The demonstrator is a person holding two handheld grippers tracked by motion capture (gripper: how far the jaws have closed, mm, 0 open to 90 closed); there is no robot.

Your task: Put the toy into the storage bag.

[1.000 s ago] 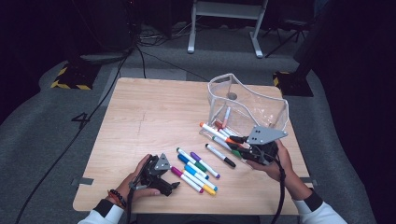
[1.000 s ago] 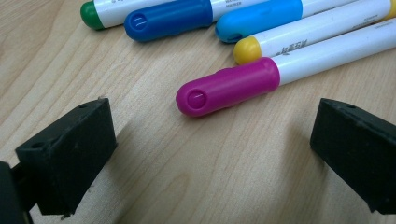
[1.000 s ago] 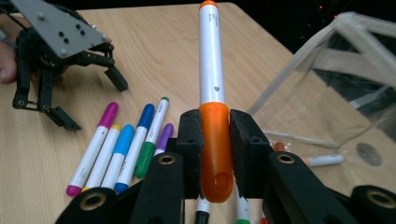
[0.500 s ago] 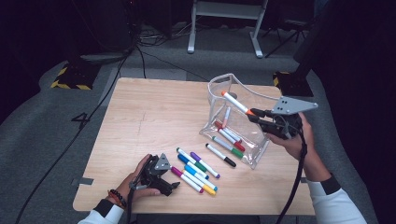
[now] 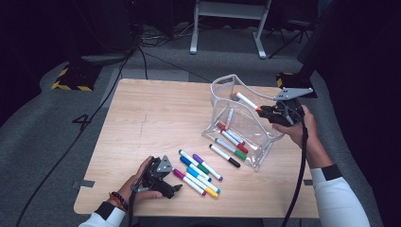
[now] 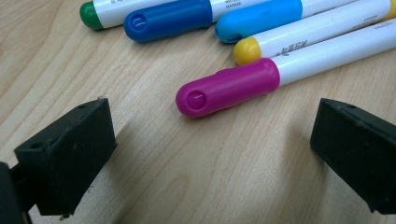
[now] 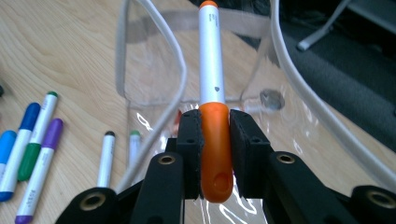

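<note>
My right gripper [image 5: 266, 111] [image 7: 215, 140] is shut on the orange cap of an orange marker [image 5: 247, 101] [image 7: 211, 74]. The marker's white barrel points over the open mouth of a clear plastic pouch [image 5: 222, 92] [image 7: 154, 70] standing on the table's right side. Several markers [image 5: 231, 139] lie inside the pouch. My left gripper [image 5: 170, 187] [image 6: 212, 144] rests open on the wood near the front left. Its jaws stand wide apart on either side of the magenta marker [image 6: 229, 88] [image 5: 188, 182], not touching it.
A row of loose markers [image 5: 201, 170] lies on the wooden table [image 5: 156, 118] beside my left gripper. A black-capped marker [image 5: 224, 156] lies just in front of the pouch. Cables and a metal stand [image 5: 227, 23] are on the dark floor beyond the table.
My right gripper has carried the orange marker up and back from the table in front of the pouch to the pouch's right side, over its opening. The left hand has stayed still.
</note>
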